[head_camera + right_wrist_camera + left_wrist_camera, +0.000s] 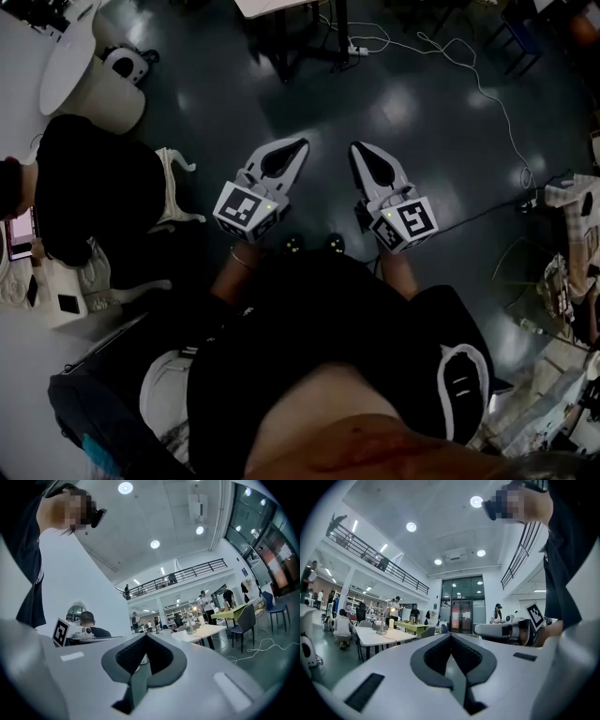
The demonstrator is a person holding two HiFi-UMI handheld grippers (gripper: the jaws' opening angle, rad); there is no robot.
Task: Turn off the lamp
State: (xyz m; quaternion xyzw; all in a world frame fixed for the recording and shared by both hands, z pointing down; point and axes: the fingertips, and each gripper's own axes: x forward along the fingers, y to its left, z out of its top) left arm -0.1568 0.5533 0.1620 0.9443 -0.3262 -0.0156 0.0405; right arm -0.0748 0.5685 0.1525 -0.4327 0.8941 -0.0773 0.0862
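Left gripper (298, 146) and right gripper (359, 149) point to twelve o'clock, jaws pressed together, empty. At nine o'clock in the left gripper view, the lamp (383, 623) stands upright on a white table (370, 638), lit.

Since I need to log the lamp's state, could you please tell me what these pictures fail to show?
Lamp: absent from the head view; the left gripper view shows only a tiny stand on a far table, too small to identify or to find a switch.
Seated person: head view, partly cut off by the left edge.
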